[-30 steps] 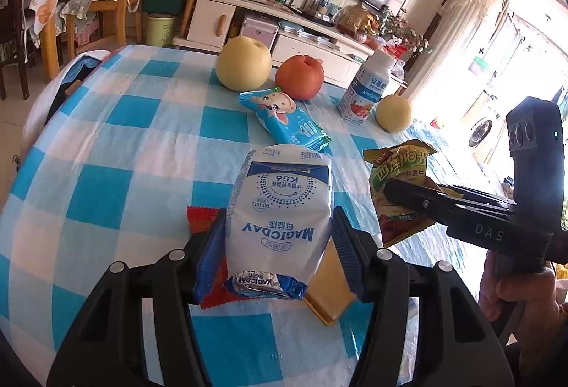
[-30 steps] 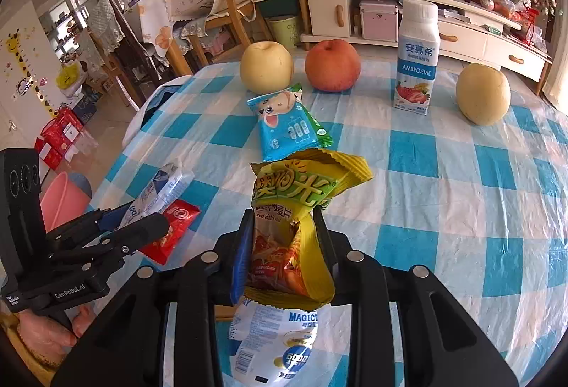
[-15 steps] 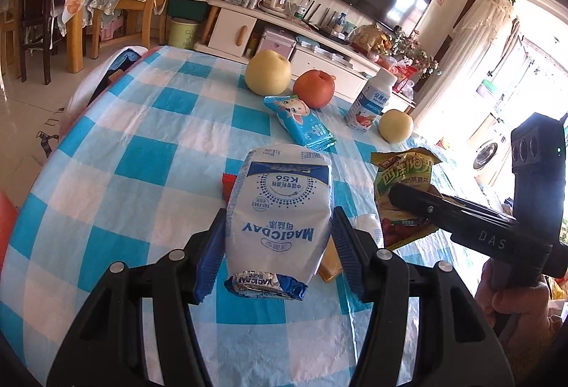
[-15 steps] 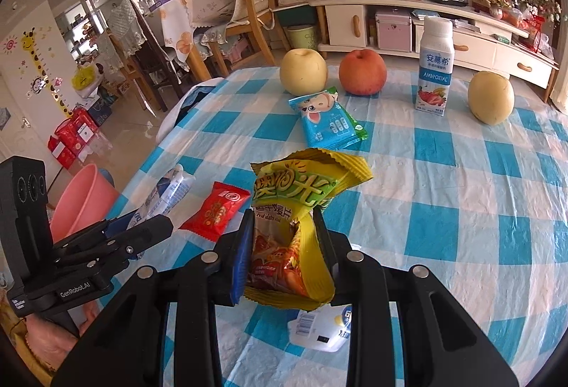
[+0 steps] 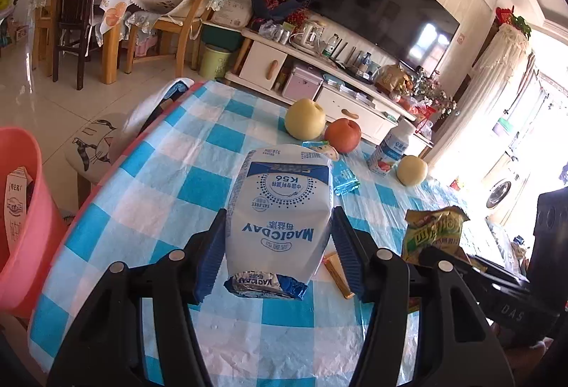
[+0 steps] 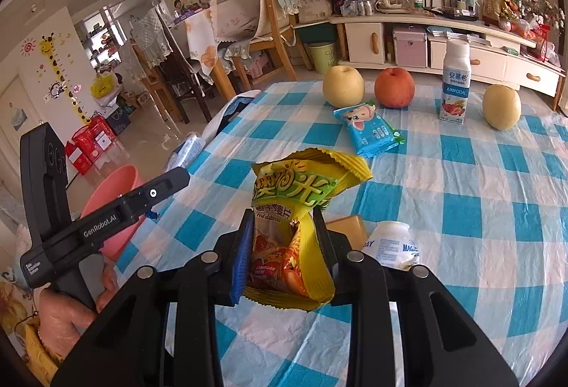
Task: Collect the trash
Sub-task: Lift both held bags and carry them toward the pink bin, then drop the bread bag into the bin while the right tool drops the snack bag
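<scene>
My left gripper (image 5: 278,241) is shut on a white and blue MAGICDAY milk pouch (image 5: 280,209), held above the checked table (image 5: 170,181). My right gripper (image 6: 284,238) is shut on an opened yellow and green snack bag (image 6: 294,209), also held above the table; the bag shows in the left wrist view (image 5: 433,234) too. A pink bin (image 5: 21,209) stands on the floor off the table's left edge, also in the right wrist view (image 6: 110,195). A blue snack packet (image 6: 369,131), a tan wrapper (image 6: 346,225) and another white pouch (image 6: 392,245) lie on the table.
Two yellow pears (image 6: 342,90) (image 6: 501,106), a red apple (image 6: 394,92) and a yogurt bottle (image 6: 455,82) stand at the table's far side. A chair with a cushion (image 5: 96,145) sits by the left edge. Wooden chairs and a TV cabinet lie beyond.
Both grippers have risen and drawn back towards the left with their wrappers held. The pink bin has come into the left wrist view. The red wrapper is out of sight.
</scene>
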`<state>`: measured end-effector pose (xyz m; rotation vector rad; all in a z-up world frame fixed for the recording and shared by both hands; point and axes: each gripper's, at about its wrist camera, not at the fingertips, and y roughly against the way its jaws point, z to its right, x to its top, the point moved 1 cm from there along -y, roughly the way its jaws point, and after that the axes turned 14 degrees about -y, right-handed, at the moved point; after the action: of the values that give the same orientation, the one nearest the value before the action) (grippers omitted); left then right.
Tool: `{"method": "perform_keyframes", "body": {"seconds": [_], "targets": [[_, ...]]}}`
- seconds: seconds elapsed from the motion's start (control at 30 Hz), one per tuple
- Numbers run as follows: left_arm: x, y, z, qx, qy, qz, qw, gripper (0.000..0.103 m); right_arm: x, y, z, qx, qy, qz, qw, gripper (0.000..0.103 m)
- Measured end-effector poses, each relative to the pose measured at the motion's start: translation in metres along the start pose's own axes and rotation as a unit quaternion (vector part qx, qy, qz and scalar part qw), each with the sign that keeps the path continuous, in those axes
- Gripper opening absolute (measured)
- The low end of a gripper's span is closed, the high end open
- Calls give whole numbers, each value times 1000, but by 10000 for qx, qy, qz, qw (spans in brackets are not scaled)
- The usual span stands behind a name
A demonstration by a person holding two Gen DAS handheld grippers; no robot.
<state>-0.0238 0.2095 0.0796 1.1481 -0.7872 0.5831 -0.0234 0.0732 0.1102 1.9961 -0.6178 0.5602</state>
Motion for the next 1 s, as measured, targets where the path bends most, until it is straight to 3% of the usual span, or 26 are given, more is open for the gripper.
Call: {"method": "perform_keyframes", "body": {"seconds": [0.33,0.53,0.8,1.0], "targets": [[14,24,-27,380,314,361,9981,59,-9,-4,-40,189,206,-41,9996,33],[16,39,-61,746,820,573,9922,59,-15,-14,-77,415,425,-131,9981,33],[15,64,-120,1521,1583,749,9727,59,-20,-37,-133,781,766,-339,9934,33],[11,91,-172,2320,2067,715,9478,59,-24,-59,-186,1065,1180,-526,9859,33]]}}
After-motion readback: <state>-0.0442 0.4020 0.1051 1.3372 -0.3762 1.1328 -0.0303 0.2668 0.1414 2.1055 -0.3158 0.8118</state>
